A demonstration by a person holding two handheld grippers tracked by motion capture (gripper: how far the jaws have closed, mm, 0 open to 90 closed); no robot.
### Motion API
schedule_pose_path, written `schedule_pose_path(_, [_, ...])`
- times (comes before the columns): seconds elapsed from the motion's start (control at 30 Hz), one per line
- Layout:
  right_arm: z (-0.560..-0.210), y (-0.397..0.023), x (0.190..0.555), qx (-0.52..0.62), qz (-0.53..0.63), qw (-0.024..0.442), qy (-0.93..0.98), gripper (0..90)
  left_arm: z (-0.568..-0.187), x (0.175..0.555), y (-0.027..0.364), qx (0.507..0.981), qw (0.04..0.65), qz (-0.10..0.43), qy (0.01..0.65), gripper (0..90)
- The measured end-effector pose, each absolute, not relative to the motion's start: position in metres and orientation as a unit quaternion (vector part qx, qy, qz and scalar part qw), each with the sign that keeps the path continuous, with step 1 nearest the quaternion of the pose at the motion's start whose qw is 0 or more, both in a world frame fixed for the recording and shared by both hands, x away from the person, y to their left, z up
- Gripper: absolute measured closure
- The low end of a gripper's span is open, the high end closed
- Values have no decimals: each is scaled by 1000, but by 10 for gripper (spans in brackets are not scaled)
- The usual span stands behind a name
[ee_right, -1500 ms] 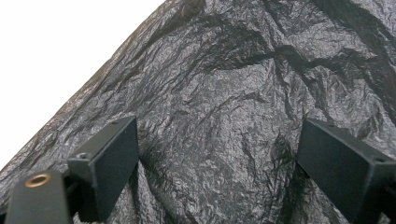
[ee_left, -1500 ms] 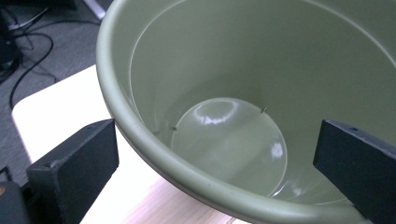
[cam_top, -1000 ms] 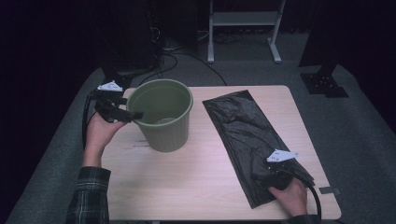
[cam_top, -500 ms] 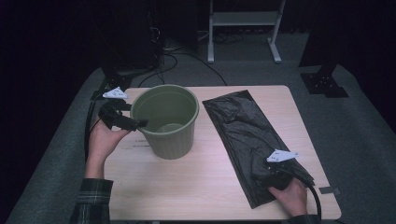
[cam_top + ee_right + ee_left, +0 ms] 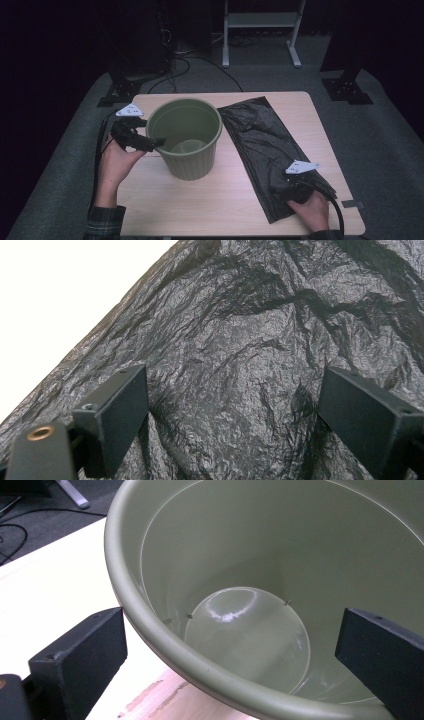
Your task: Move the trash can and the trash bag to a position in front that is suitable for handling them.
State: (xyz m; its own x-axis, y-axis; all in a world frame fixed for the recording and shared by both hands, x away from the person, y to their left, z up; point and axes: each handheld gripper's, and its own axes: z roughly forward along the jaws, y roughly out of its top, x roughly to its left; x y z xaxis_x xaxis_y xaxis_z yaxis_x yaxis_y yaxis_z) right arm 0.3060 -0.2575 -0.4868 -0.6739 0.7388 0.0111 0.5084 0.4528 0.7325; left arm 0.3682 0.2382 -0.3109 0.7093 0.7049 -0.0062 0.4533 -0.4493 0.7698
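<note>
**Bringing the bin toward the liner bag without tipping it**

While the right gripper [image 5: 287, 192] rests low on the near end of the black bag [image 5: 265, 145], its jaws stand wide apart over the crinkled plastic, and in the right gripper view nothing is pinched between them; the film only lies under and between the two black pads. The bag is spread flat on the right half of the surface [image 5: 235, 210], running from the near right corner up toward the far edge. To do this step well, this hand should press the jaws down into a fold before it closes, because such thin plastic slips away if only one layer is caught.

Farther left, the left gripper [image 5: 150, 145] meets the rim of the green bin [image 5: 185, 140]. In the left gripper view one jaw is outside the wall and the other inside, with the rim [image 5: 165, 645] between them, but a gap shows on both sides, so I judge that the jaws straddle the rim without clamping it. The bin stands upright near the middle of the surface, just beside the bag's left edge, and it is empty inside.

For a good move, the jaws should close firmly on the rim first. After that, a low slide is safer than a lift, since a hold on one side of a light bin can tilt it. The bin should stop beside the bag, not on top of it.
</note>
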Motion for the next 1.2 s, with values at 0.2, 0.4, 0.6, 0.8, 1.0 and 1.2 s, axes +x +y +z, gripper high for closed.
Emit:
schedule_pose_path(0.2, [-487, -258, 306, 371, 368, 157, 838, 113, -310, 359, 227, 839, 389, 160, 345, 0])
schedule_pose_path(0.4, [-487, -257, 306, 371, 368, 157, 838, 113, -312, 352, 218, 837, 398, 157, 341, 0])
schedule_pose_path(0.6, [-487, -257, 306, 371, 368, 156, 838, 113, -313, 342, 207, 837, 404, 152, 337, 0])
schedule_pose_path(0.8, [-487, -257, 306, 371, 368, 156, 838, 113, -310, 333, 194, 842, 402, 151, 327, 0])
schedule_pose_path(1.0, [-487, -257, 306, 371, 368, 156, 838, 113, -312, 325, 188, 837, 412, 145, 329, 0])
schedule_pose_path(1.2, [-487, -257, 306, 371, 368, 156, 838, 113, -312, 317, 183, 836, 423, 133, 324, 0])
